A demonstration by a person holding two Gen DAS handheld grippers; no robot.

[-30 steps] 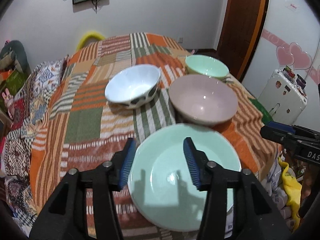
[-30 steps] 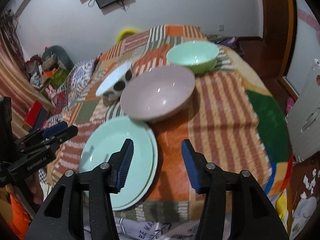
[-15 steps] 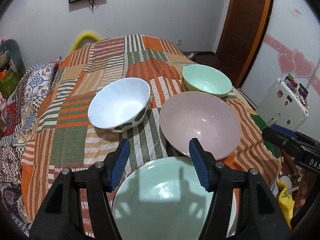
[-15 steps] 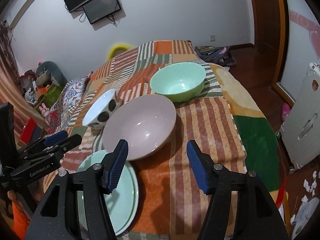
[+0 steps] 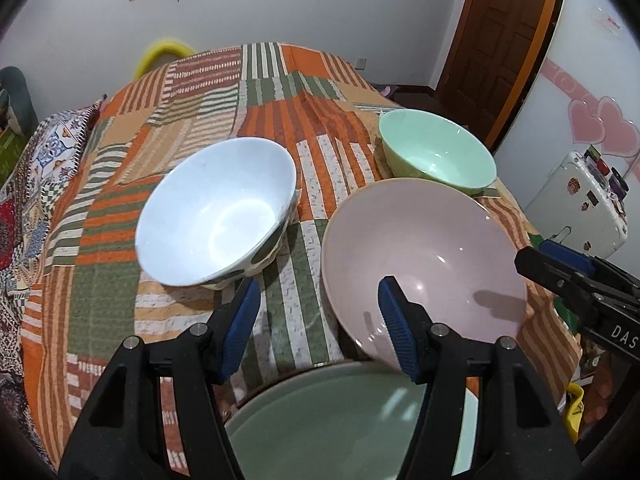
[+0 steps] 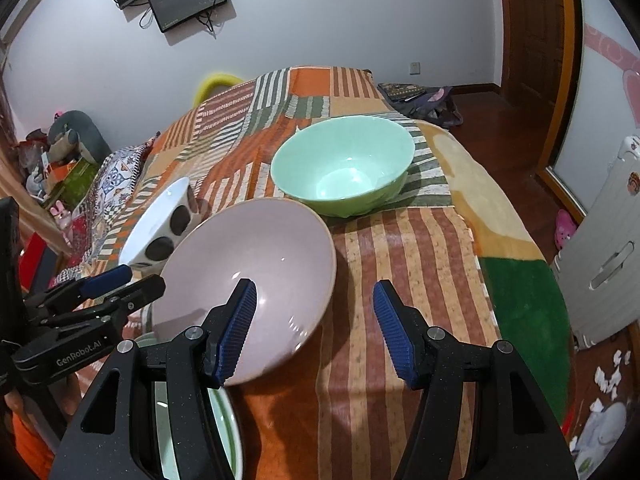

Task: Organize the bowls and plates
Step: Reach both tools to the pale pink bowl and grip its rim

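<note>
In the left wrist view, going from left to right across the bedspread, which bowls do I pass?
White spotted bowl → pink bowl → green bowl, which sits farther back. The green plate lies nearest the camera, under both others' span, so it is left out.
</note>
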